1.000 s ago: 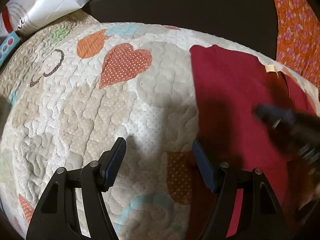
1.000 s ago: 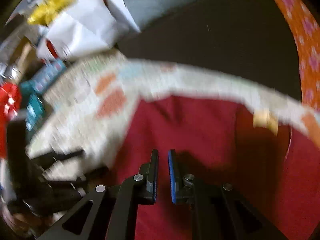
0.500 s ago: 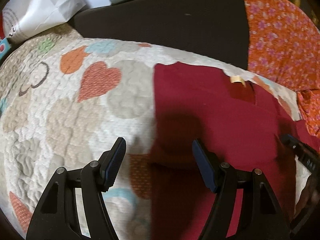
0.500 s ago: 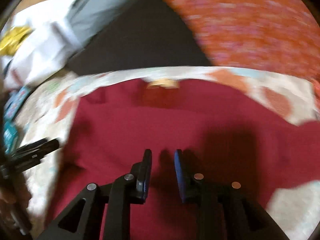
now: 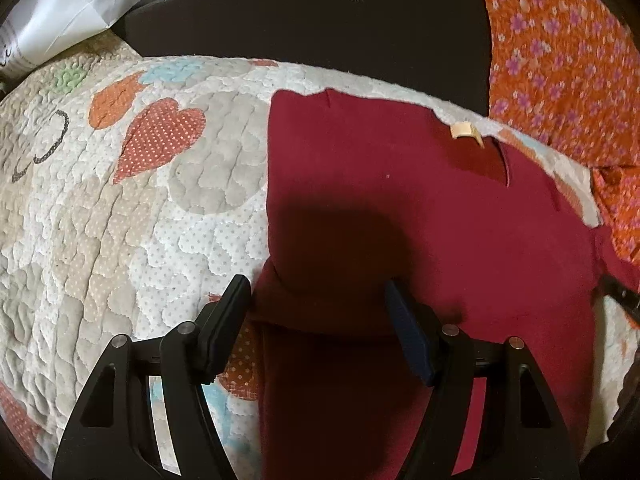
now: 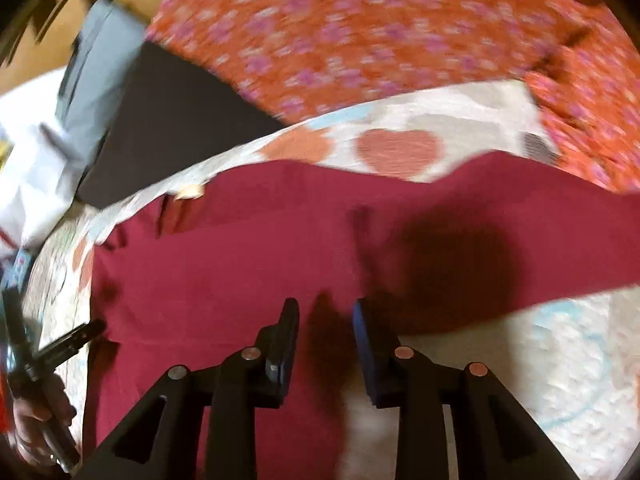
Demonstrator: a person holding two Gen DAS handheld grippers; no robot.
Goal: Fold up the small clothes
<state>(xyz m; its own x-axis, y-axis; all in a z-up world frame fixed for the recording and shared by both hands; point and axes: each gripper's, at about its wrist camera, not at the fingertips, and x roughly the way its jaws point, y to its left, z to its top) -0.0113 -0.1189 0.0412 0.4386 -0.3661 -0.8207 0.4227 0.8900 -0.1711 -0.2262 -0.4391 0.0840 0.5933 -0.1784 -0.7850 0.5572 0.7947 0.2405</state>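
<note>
- The dark red garment (image 5: 400, 208) lies spread on the heart-patterned quilt (image 5: 120, 220), its tan neck label (image 5: 461, 129) at the quilt's far edge, beside the orange floral cloth (image 5: 560, 60).
- The left gripper (image 5: 316, 312) hangs with jaws spread wide and empty over the garment's left edge, where a fold bulges up. Closing here could pinch the quilt as well, judging by how near the left finger sits to bare quilt.
- The right gripper (image 6: 326, 336) is parted with nothing between its jaws, over the garment's near hem on the side away from the label. That view is smeared by motion, so its height above the cloth cannot be told.
- If only the top layer is caught, the fold would likely come out skewed.
- A sleeve trailing toward the orange floral cloth might drag.
</note>
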